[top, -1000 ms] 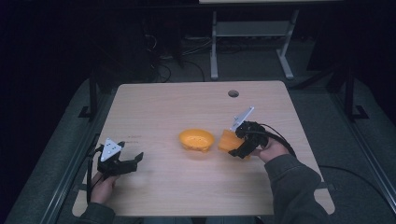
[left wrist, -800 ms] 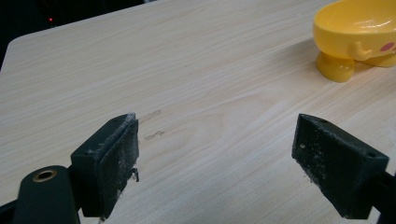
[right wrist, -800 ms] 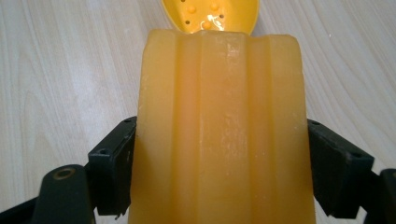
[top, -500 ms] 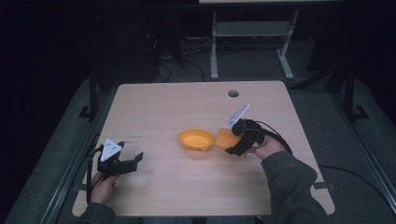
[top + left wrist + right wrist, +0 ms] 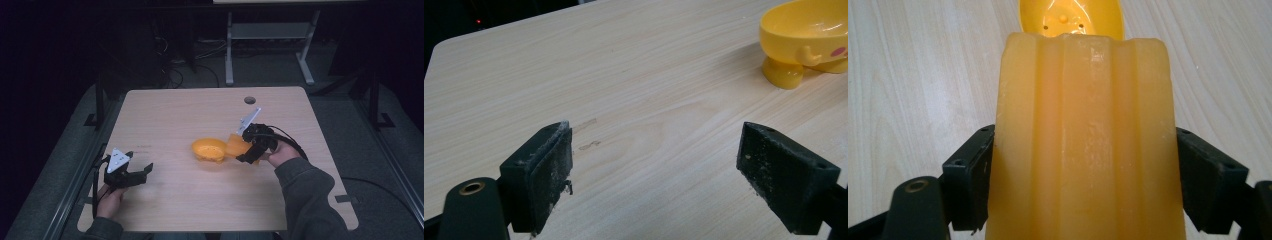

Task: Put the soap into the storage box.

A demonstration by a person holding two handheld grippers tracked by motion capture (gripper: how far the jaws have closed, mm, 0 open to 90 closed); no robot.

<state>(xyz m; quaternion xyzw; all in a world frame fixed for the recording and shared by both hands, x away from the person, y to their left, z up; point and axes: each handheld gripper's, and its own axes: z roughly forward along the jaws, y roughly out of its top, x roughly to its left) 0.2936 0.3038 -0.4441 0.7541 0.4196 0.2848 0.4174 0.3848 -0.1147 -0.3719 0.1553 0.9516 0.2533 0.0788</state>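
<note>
A small yellow footed bowl stands near the middle of the wooden table; it also appears at the top right of the left gripper view and beyond the held piece in the right gripper view. My right gripper is shut on a ribbed orange block, held just right of the bowl with its front end at the bowl's rim. My left gripper rests open near the table's front left, nothing between its fingers.
A round cable hole lies at the table's far right. Metal frame legs and cables stand on the dark floor behind the table. Faint scuff marks show on the wood ahead of the left gripper.
My right gripper has carried the orange block leftward, closer to the bowl. The left gripper has stayed where it was.
</note>
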